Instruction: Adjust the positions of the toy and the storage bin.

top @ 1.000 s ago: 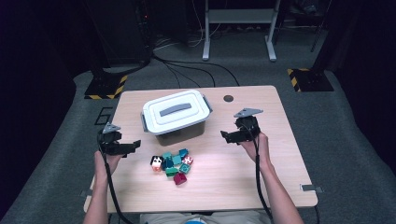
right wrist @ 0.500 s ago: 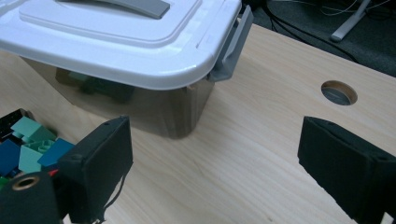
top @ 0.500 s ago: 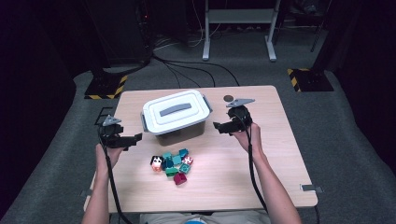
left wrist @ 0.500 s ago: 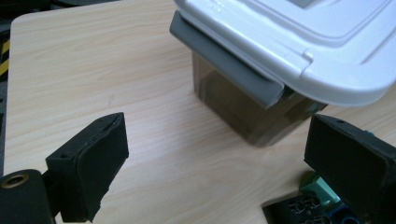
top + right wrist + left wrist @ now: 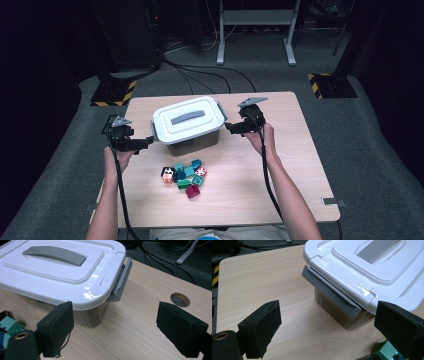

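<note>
The box [image 5: 190, 127] stands near the far edge of the worktop [image 5: 300, 170], a little toward its left side, with its white lid [image 5: 187, 119] still on. A grey latch closes each short end: one latch [image 5: 329, 293] faces the left gripper [image 5: 142, 144], the other latch [image 5: 120, 285] faces the right gripper [image 5: 231, 127]. Both grippers are just beside the box ends and do not touch them. The left fingers [image 5: 262, 330] are wide apart with nothing between them. The right fingers [image 5: 56, 327] have just been closing a little, but they are also apart and empty. The blocks [image 5: 184, 176] lie in a small heap in front of the box, toward the near edge.

The step in hand seems to be unlatching the lid. To do it well, each gripper should come lower, so that one finger goes under the bottom lip of its latch, and then pull the lip outward and up. It is better to work both ends together, so the box does not slide along the worktop. The left gripper should stay away from the blocks.
</note>
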Demonstrator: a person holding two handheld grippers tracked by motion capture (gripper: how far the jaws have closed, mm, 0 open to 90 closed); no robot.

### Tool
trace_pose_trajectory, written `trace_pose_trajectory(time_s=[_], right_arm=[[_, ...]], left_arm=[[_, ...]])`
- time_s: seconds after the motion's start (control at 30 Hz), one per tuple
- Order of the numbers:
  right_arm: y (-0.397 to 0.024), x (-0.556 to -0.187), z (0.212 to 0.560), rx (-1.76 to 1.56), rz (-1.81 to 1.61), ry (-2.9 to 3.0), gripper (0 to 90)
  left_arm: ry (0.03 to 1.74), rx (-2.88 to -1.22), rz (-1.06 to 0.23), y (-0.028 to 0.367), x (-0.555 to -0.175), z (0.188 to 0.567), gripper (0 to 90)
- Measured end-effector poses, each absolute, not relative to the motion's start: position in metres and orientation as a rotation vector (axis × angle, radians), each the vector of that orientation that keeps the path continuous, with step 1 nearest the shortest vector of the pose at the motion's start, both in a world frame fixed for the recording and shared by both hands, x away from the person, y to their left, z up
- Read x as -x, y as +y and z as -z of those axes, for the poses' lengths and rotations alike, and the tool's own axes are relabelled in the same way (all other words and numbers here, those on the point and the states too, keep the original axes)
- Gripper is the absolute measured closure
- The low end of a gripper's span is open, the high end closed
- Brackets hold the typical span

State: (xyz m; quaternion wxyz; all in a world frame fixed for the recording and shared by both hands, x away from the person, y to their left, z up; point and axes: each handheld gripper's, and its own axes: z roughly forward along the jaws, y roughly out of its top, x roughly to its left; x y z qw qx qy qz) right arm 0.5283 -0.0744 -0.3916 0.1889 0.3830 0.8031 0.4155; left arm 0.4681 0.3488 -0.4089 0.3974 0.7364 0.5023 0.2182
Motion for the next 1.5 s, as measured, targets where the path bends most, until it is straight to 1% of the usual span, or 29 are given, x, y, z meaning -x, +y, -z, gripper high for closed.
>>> trace_pose_trajectory(time_s=[0.23,0.43,0.53,0.57,0.6,0.67,0.7,0.77,0.9,0.93,1.0,1.17,1.37,1.5], right_arm=[[-0.067,-0.544,0.389,-1.102,-1.162,2.244,18.9],[-0.055,-0.557,0.386,-1.118,-1.128,2.220,29.1],[-0.052,-0.559,0.385,-1.120,-1.120,2.223,30.6],[-0.048,-0.561,0.385,-1.134,-1.113,2.213,34.1],[-0.046,-0.562,0.385,-1.140,-1.111,2.211,34.5],[-0.043,-0.565,0.385,-1.127,-1.093,2.209,37.9],[-0.043,-0.565,0.385,-1.127,-1.093,2.209,37.9],[-0.040,-0.567,0.386,-1.143,-1.077,2.201,39.9],[-0.038,-0.575,0.389,-1.190,-1.064,2.192,46.1],[-0.038,-0.578,0.390,-1.195,-1.057,2.187,48.9],[-0.038,-0.580,0.390,-1.192,-1.053,2.187,49.8],[-0.036,-0.585,0.395,-1.209,-1.027,2.198,52.9],[-0.033,-0.589,0.399,-1.232,-1.010,2.195,59.4],[-0.032,-0.589,0.400,-1.243,-1.013,2.196,60.1]], left_arm=[[1.277,-1.857,-0.556,0.347,-0.474,0.407,8.3],[1.291,-1.835,-0.549,0.346,-0.482,0.405,12.6],[1.303,-1.837,-0.535,0.345,-0.487,0.404,13.5],[1.303,-1.837,-0.539,0.344,-0.489,0.405,13.8],[1.305,-1.839,-0.523,0.342,-0.493,0.406,14.1],[1.312,-1.844,-0.526,0.341,-0.494,0.406,14.8],[1.316,-1.836,-0.531,0.340,-0.496,0.406,14.8],[1.325,-1.842,-0.523,0.339,-0.499,0.406,16.4],[1.331,-1.825,-0.508,0.338,-0.502,0.407,23.5],[1.332,-1.826,-0.501,0.338,-0.503,0.407,28.0],[1.335,-1.826,-0.503,0.338,-0.503,0.406,31.5],[1.335,-1.820,-0.492,0.339,-0.505,0.406,33.9],[1.334,-1.815,-0.506,0.339,-0.506,0.406,36.3],[1.331,-1.811,-0.501,0.339,-0.506,0.407,37.4]])
